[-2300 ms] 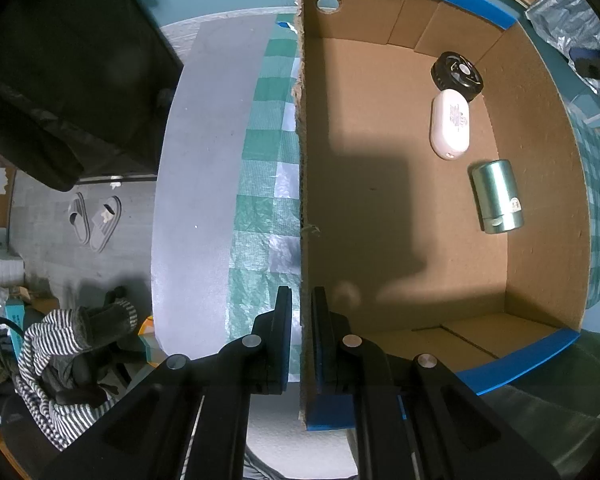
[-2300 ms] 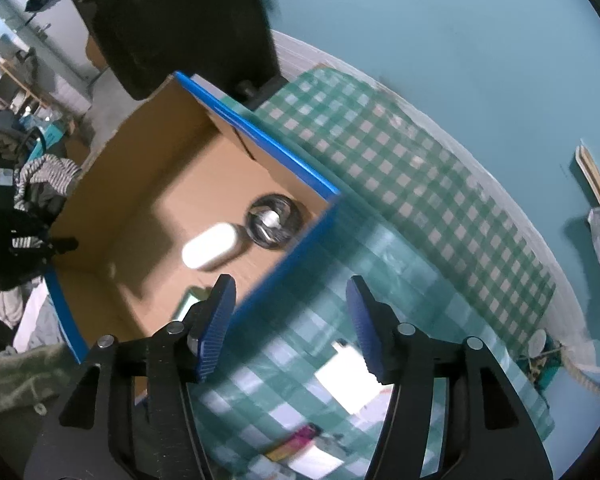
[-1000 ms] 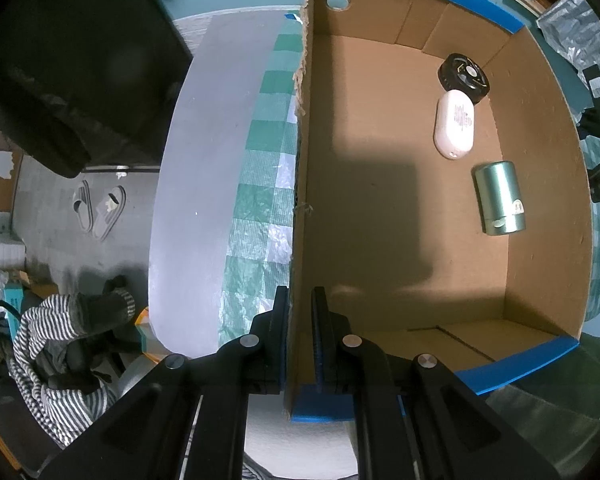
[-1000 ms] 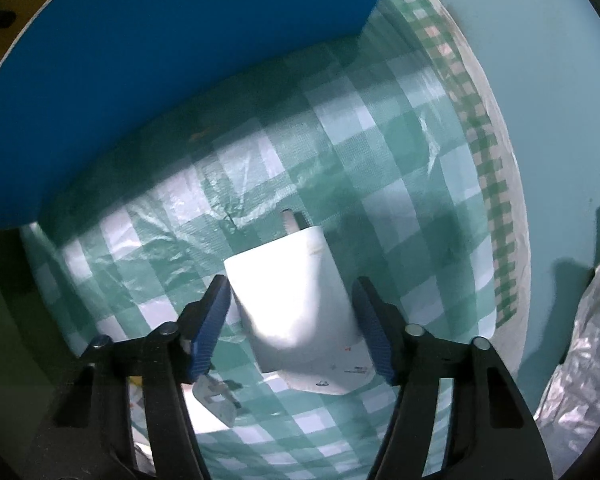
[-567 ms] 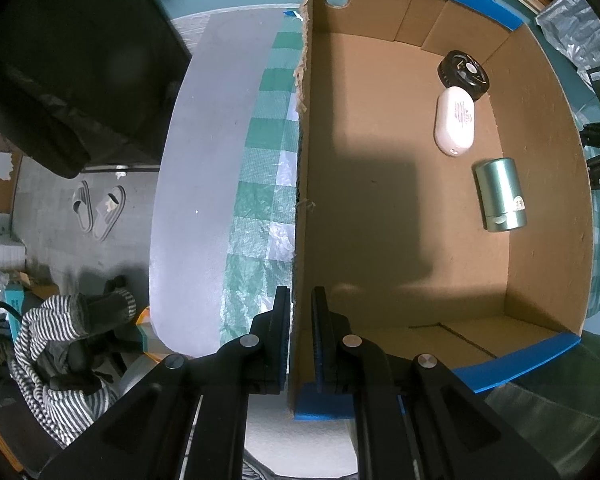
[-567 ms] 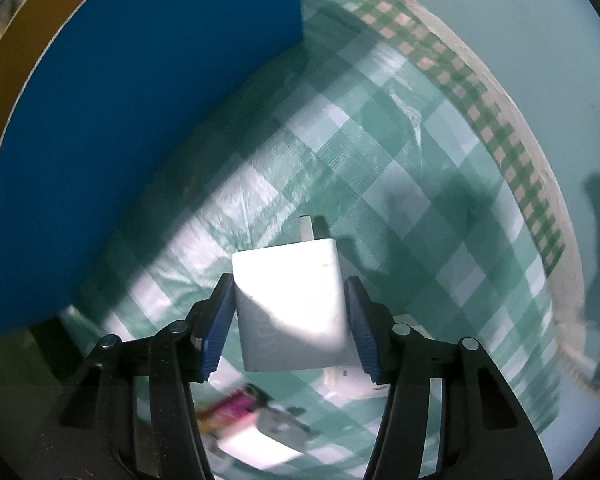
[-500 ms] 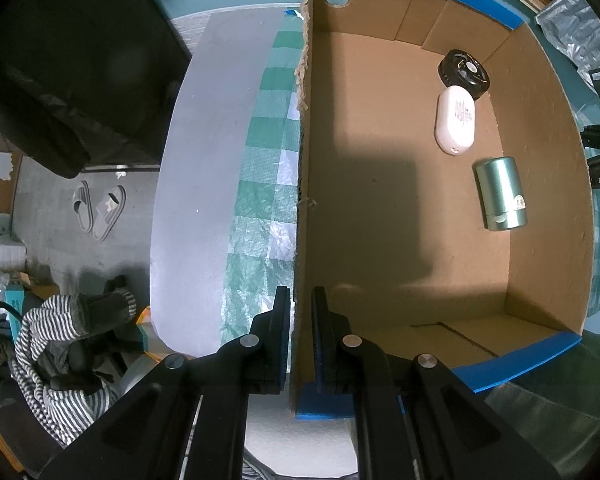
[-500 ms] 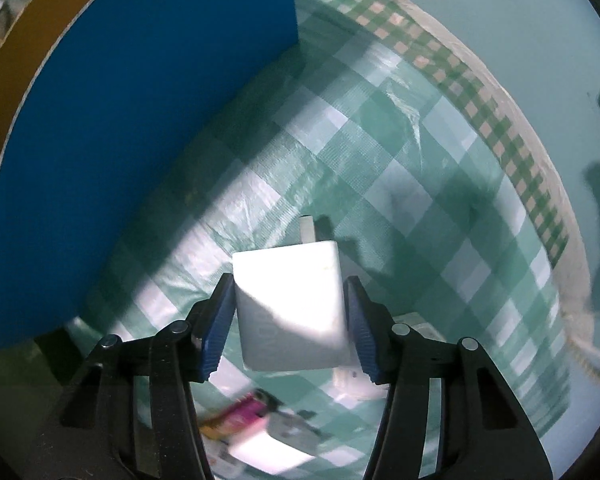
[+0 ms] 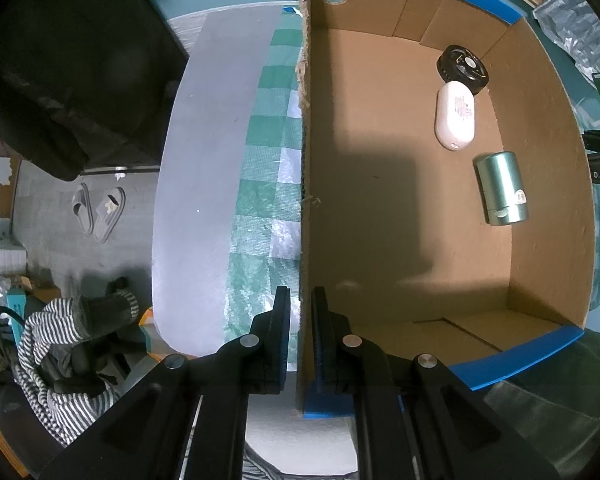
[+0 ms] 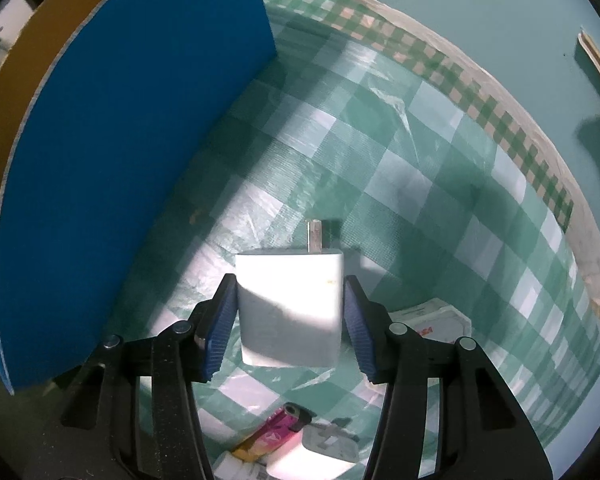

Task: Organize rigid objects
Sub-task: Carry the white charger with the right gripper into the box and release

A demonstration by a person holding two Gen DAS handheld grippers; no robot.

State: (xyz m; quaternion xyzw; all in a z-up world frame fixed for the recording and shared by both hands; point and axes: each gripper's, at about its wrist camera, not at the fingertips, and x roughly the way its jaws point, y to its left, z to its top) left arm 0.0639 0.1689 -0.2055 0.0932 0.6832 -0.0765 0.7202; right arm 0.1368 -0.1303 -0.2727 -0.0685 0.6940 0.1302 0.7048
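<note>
Between the blue pads of the right gripper [image 10: 286,320]: white charger [image 10: 290,304], squeezed on both flanks, metal prong pointing away, lifted over the checked tablecloth [image 10: 420,184]. Tilted slightly down toward the cloth. Over on the other side, left gripper [image 9: 300,336] clamped tight on the cardboard box [image 9: 380,220], one finger outside the wall, one inside, pinching the near-left edge.

Hard to make out: charger's underside, hidden by its own body. Below the right fingers, pink lighter [image 10: 278,430] partly cut off by the gripper frame, grey-white block [image 10: 324,452] beside it, a flat white packet [image 10: 432,316] peeking out behind the right finger.

Inside the box, at the far right end: black round lid [image 9: 462,68] in the corner, touching the white oval case [image 9: 456,116]; metal cylinder [image 9: 500,188] lying on its side just beside the right wall. Rest of the box floor bare cardboard, shadowed on the left. Blue outer wall of the box standing just left of the charger; open tablecloth ahead and to the right, up to the table edge.
</note>
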